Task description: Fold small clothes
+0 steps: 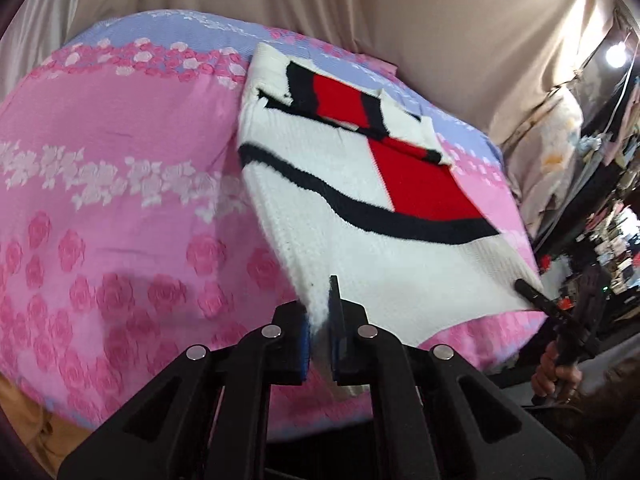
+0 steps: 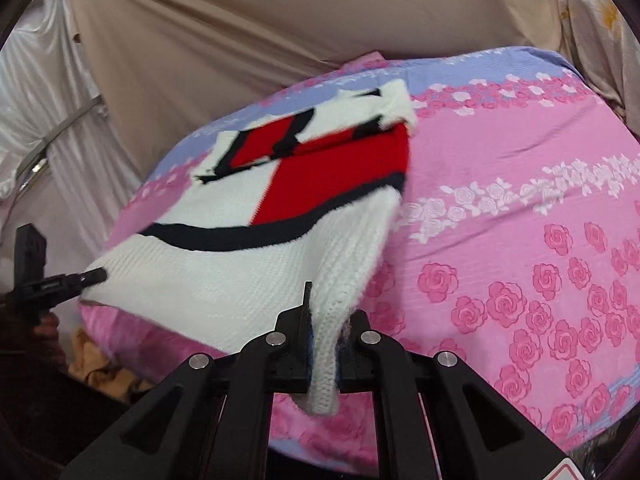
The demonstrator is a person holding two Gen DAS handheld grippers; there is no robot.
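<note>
A small white knitted sweater (image 1: 360, 208) with red blocks and black stripes lies on a pink rose-patterned sheet, its sleeves folded over the chest. My left gripper (image 1: 320, 320) is shut on the near left hem corner, lifting it off the sheet. In the right wrist view the same sweater (image 2: 224, 264) is seen, and my right gripper (image 2: 326, 332) is shut on its near right hem corner, with knit hanging below the jaws. The right gripper (image 1: 532, 294) also shows at the sweater's far corner in the left wrist view. The left gripper (image 2: 90, 278) shows at the left edge of the right wrist view.
The bed sheet (image 1: 120, 184) is pink with a lilac band at the far side. Beige curtains (image 2: 224, 52) hang behind the bed. A hand (image 1: 556, 372) holds the right gripper's handle. Cluttered shelves (image 1: 612, 248) and a bright lamp (image 1: 616, 56) stand at the right.
</note>
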